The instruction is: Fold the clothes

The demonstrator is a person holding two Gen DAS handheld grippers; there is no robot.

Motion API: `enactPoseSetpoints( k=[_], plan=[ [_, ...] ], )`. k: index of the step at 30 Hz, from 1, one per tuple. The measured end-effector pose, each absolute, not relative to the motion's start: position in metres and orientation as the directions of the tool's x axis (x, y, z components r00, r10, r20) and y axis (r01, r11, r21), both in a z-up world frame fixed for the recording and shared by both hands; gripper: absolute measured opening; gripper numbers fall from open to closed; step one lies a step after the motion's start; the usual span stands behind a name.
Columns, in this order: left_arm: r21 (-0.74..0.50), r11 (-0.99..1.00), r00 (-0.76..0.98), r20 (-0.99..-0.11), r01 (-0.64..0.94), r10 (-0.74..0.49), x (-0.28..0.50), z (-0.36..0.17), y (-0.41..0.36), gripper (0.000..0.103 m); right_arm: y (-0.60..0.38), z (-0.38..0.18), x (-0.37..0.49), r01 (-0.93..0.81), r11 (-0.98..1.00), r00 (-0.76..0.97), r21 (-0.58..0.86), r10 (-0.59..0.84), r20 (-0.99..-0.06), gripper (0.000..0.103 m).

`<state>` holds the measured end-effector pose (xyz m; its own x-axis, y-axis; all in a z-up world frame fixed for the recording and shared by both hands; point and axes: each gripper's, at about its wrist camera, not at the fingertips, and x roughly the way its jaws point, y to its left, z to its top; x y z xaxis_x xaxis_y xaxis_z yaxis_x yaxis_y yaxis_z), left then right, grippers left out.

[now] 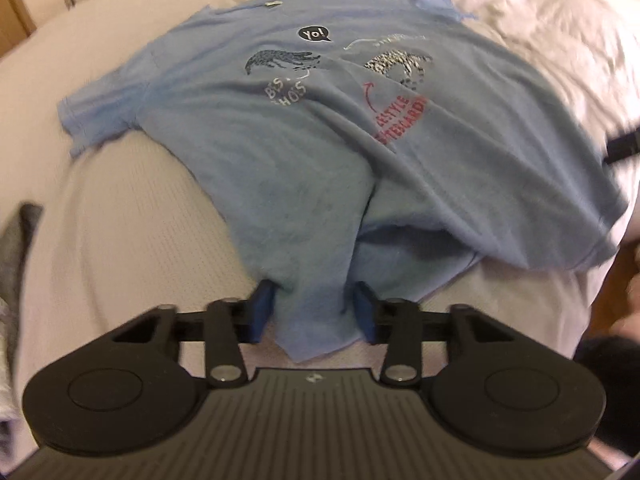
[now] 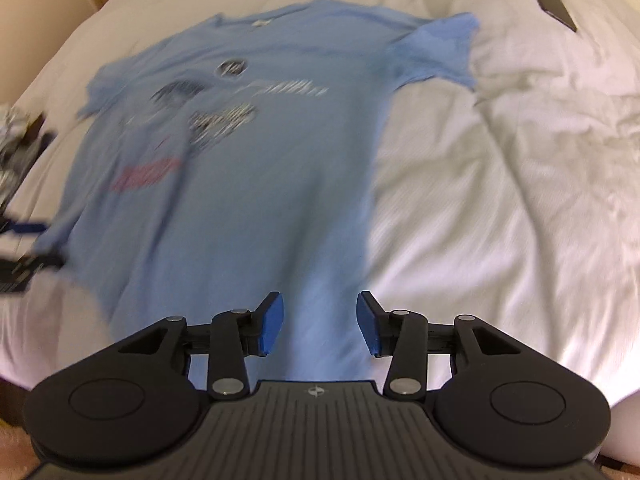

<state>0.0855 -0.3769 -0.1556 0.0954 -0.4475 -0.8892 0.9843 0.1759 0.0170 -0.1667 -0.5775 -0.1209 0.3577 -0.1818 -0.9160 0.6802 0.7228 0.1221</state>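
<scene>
One bed point(image 2: 500, 184) carries a blue shirt point(image 2: 248, 184), spread print-up from the near edge toward the far edge, with bare sheet to its right. Near that edge, the left gripper point(image 1: 314, 312) has the shirt's hem corner bunched between its pads. Right gripper point(image 2: 320, 322) hovers spread over the hem, pinching nothing. Far right lies a dark phone point(image 2: 554, 2).

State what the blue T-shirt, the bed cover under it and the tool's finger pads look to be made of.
Blue T-shirt: soft matte knit, likely cotton jersey; it drapes in limp folds, with flat printed graphics.
Bed cover: pale woven cloth, matte; fine creases, and a faint grid texture in the left view.
Left tool pads: blue, matte, probably rubber or foam; its frame looks like black moulded plastic.
</scene>
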Motion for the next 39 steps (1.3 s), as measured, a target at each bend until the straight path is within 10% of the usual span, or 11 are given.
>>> enactPoseSetpoints(
  k=[6,10,18,22,25,27,39],
  plan=[
    [-0.045,0.264,0.086,-0.881,0.963,-0.465,0.104,-0.136,-0.348,0.017,-0.520,-0.120,-0.162,0.567,0.822,0.341,0.043,-0.187,-0.921,0.045],
    [-0.209,0.382,0.001,-0.876,0.900,-0.483,0.109,-0.134,-0.322,0.037,-0.488,-0.127,-0.154,0.377,0.925,0.346,-0.044,-0.185,-0.920,0.049],
    [-0.555,0.608,-0.108,-0.782,0.568,-0.614,0.102,-0.173,-0.325,0.043,-0.448,-0.160,-0.128,0.006,0.983,0.434,-0.185,-0.170,-0.885,0.071],
    [-0.654,0.661,-0.076,-0.730,0.366,-0.680,0.097,-0.187,-0.333,0.040,-0.457,-0.170,-0.117,-0.030,0.973,0.452,-0.231,-0.193,-0.871,0.045],
    [-0.641,0.712,-0.056,-0.753,0.286,-0.656,0.093,-0.194,-0.343,0.000,-0.475,-0.161,-0.118,0.020,0.975,0.461,-0.223,-0.207,-0.863,0.018],
    [-0.632,0.720,-0.061,-0.762,0.285,-0.645,0.091,-0.187,-0.341,0.000,-0.485,-0.158,-0.123,0.031,0.975,0.452,-0.220,-0.210,-0.867,0.000],
    [-0.419,0.657,-0.140,-0.890,0.627,-0.434,0.106,-0.106,-0.278,0.000,-0.484,-0.108,-0.151,-0.135,0.965,0.492,-0.224,-0.131,-0.861,0.001]
  ],
)
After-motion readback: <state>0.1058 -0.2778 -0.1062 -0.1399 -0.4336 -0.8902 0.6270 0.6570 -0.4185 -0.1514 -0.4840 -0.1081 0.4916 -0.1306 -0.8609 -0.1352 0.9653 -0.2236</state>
